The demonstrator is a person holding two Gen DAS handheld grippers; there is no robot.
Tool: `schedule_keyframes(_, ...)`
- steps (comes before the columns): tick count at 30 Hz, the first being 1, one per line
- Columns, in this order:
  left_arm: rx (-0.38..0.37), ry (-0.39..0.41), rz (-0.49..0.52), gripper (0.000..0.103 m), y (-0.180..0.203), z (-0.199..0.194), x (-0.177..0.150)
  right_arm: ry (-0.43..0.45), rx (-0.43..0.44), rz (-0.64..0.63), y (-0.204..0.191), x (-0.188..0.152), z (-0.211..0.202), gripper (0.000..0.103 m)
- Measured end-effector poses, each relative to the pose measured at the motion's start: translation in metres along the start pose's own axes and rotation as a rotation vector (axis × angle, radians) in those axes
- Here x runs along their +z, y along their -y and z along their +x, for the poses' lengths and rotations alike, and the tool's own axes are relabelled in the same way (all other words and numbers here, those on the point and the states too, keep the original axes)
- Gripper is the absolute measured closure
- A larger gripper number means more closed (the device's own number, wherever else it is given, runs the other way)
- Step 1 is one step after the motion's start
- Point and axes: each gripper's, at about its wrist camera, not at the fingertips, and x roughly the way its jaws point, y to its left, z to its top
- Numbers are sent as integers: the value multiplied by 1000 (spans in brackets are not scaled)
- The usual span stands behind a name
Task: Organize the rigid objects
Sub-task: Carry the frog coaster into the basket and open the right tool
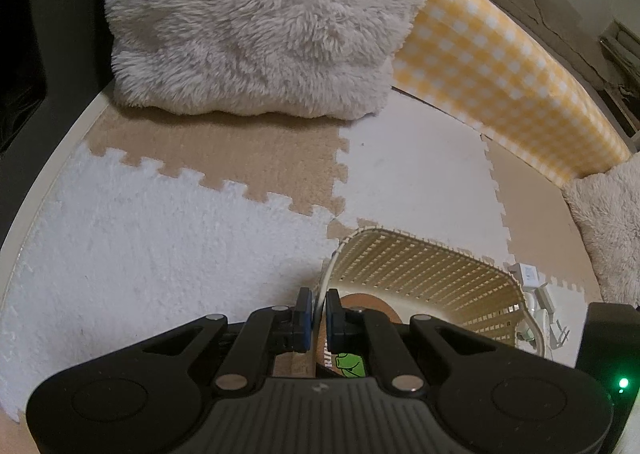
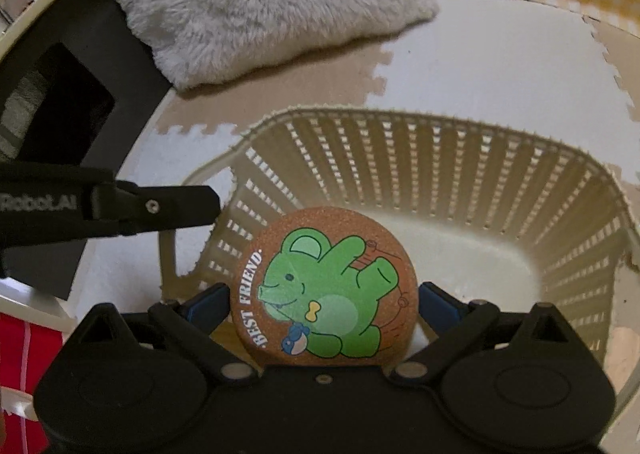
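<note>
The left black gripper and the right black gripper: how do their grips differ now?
The left black gripper is shut narrowly on the rim of the cream slatted plastic basket; the right black gripper stands wide, clamping the round cork coaster with a green bear by its edges, over the basket. Both have blue pads and point downward.

left gripper (image 1: 318, 318): matte black plastic body, ribbed centre panel with small logo | blue pads on black fingers | silver round pivot pins on link arms | round recessed discs at 8 and 4 o'clock | right gripper (image 2: 324, 304): same black frame, blue pads, triangular cut-outs | white lettering "Robot.AI" at 9 o'clock
</note>
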Motion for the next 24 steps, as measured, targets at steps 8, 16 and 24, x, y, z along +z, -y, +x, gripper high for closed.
schedule_keyframes(8,5,4,4,96,2,1,0,-6,0,8,3,0,-6,0)
schedule_keyframes(16,19,10,18,96,4,1,-1,33,2,-10,7,-1,-38,0)
schedule_keyframes(24,32,13,30,96,7,0,-1,103,4,-54,11,-7,-89,0)
